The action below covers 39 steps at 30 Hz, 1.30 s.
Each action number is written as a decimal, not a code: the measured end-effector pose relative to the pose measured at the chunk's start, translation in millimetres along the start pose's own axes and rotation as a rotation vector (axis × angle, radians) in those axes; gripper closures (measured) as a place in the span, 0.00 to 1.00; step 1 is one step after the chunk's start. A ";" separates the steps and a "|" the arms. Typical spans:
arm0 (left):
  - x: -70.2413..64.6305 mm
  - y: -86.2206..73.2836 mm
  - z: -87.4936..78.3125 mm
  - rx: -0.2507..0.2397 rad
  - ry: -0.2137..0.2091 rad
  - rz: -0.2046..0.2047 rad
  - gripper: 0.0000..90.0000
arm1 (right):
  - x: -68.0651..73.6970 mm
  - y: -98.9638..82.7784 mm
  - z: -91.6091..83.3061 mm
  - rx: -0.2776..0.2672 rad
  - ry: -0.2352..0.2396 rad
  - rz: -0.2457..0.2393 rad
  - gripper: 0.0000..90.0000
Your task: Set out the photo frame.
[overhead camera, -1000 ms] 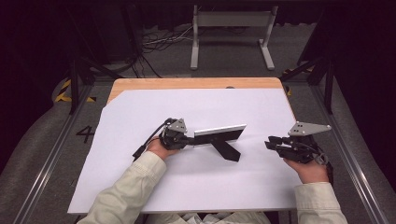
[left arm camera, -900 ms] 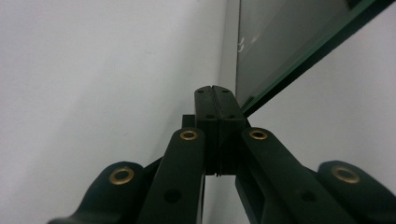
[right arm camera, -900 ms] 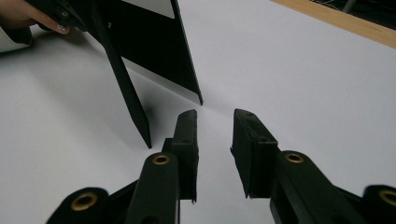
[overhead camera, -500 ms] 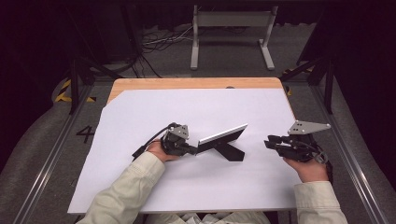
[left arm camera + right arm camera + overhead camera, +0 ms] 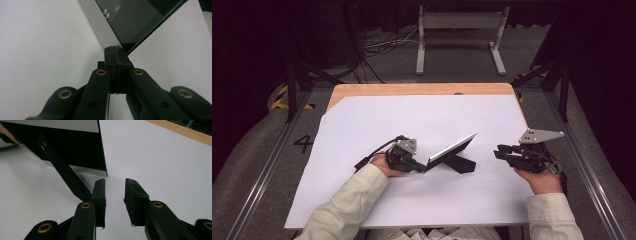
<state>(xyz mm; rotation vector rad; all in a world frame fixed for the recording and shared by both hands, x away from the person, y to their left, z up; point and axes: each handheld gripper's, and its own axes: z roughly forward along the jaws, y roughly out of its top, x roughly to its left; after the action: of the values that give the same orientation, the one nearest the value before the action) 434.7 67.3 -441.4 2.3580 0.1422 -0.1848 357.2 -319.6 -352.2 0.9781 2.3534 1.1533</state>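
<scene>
Left tongs [image 5: 419, 167] pinch the picture frame's [image 5: 451, 151] corner, tilting it on its stand mid-bench [image 5: 362, 125], right tongs [image 5: 501, 151] parted and empty nearby — that thin corner grip could slip, toppling it.

Both sleeves [image 5: 347, 205] are pale beige. The left gripper [image 5: 424, 170] and right gripper [image 5: 496, 152] are black, with brass-ringed holes along their arms. A grey three-cornered plate [image 5: 539, 135] tops each; a black cable [image 5: 374, 152] trails from the left.
</scene>
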 end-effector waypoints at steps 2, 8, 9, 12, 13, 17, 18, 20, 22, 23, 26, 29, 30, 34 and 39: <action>-0.7 0.5 0.5 0.005 -0.010 0.008 1.00 | -0.2 0.0 0.0 0.002 0.002 0.002 0.77; -4.6 2.2 2.5 0.022 -0.037 0.018 1.00 | -0.2 0.0 -0.1 0.005 0.004 0.003 0.78; -4.6 2.2 2.5 0.022 -0.037 0.018 1.00 | -0.2 0.0 -0.1 0.005 0.004 0.003 0.78; -6.8 3.2 4.3 0.027 -0.052 0.025 1.00 | 0.0 0.0 0.3 0.007 0.004 0.004 0.78; -7.7 3.6 4.8 0.031 -0.056 0.028 1.00 | 0.0 0.0 0.5 0.008 0.004 0.004 0.78; -10.8 5.5 7.4 0.041 -0.069 0.040 1.00 | -0.1 0.1 0.3 0.008 0.004 0.004 0.77; -11.5 5.9 8.4 0.040 -0.068 0.042 1.00 | -0.1 0.2 0.2 0.008 0.004 0.005 0.78; -13.3 6.5 9.2 0.045 -0.074 0.039 1.00 | -0.2 0.2 -0.1 0.008 0.005 0.005 0.78; -16.0 7.9 11.2 0.051 -0.082 0.050 1.00 | -0.4 0.3 -0.5 0.009 0.007 0.005 0.78; -17.7 8.9 12.7 0.054 -0.089 0.057 1.00 | -0.4 0.2 -0.4 0.008 0.007 0.005 0.78; -21.4 11.3 15.5 0.063 -0.095 0.074 1.00 | -0.3 0.2 -0.2 0.009 0.007 0.007 0.78; -23.6 12.8 17.0 0.069 -0.099 0.082 1.00 | -0.2 0.3 -0.4 0.010 0.008 0.006 0.78; -24.1 13.0 17.5 0.068 -0.102 0.079 1.00 | -0.3 0.3 -0.5 0.010 0.008 0.006 0.78; -26.4 14.7 19.6 0.072 -0.111 0.082 1.00 | 0.0 0.4 -0.4 0.011 0.007 0.006 0.78; -29.8 17.7 23.2 0.077 -0.119 0.107 1.00 | 0.9 1.1 0.1 0.012 0.011 0.002 0.78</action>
<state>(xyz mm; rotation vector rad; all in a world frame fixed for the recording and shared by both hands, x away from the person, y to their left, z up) 406.0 37.0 -440.4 2.4165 -0.0499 -0.2823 357.1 -318.5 -351.5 0.9805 2.3718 1.1491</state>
